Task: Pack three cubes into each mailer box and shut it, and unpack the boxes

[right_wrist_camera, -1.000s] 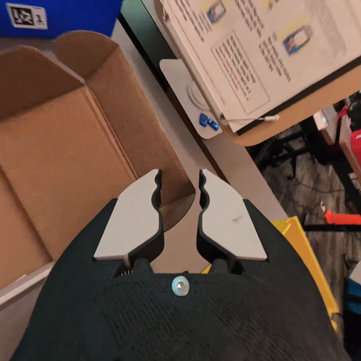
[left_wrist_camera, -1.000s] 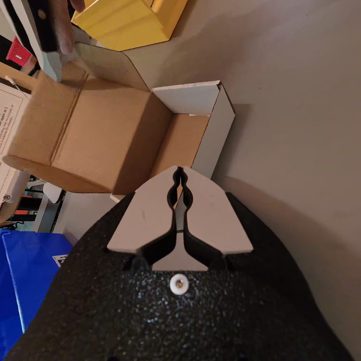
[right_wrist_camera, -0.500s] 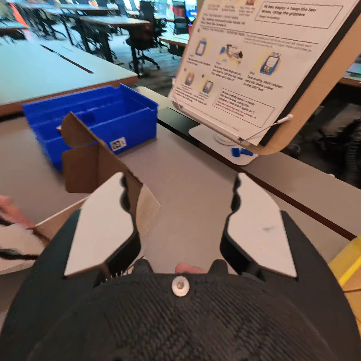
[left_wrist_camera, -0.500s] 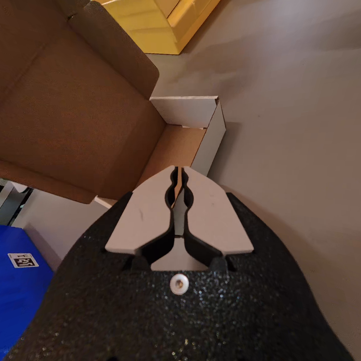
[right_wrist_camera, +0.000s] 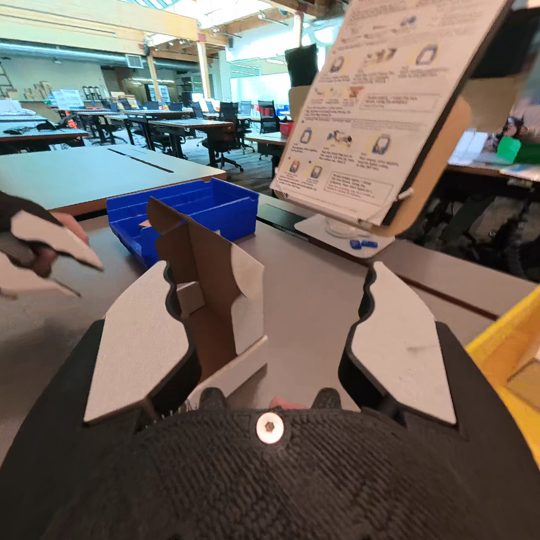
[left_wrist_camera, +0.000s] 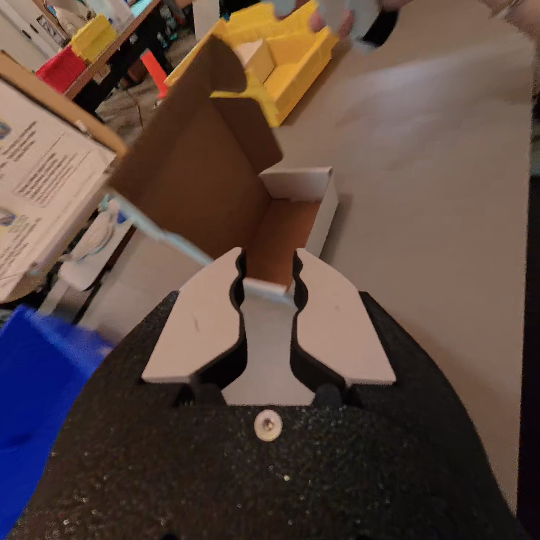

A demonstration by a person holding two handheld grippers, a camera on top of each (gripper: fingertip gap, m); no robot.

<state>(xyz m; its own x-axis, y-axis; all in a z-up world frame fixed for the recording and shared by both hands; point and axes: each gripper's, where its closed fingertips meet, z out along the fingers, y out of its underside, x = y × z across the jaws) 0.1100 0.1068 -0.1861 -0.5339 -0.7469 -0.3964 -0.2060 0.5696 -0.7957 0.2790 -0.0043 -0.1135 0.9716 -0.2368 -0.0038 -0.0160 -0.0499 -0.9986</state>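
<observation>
The mailer box (left_wrist_camera: 292, 222) sits on the grey surface (left_wrist_camera: 423, 204) with its lid up and no cubes visible inside, so packing seems hardly begun, while the left gripper (left_wrist_camera: 268, 263) and right gripper (right_wrist_camera: 268, 280) hold their jaws apart, empty.

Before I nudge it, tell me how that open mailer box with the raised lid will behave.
The mailer box looks like thin cardboard, and no cubes show in the visible part, so it is probably light and would slide on the smooth table. Its lid stands tall on a fold, so it likely flexes or swings when pushed. Both claws are open and grip nothing to steady it.
</observation>
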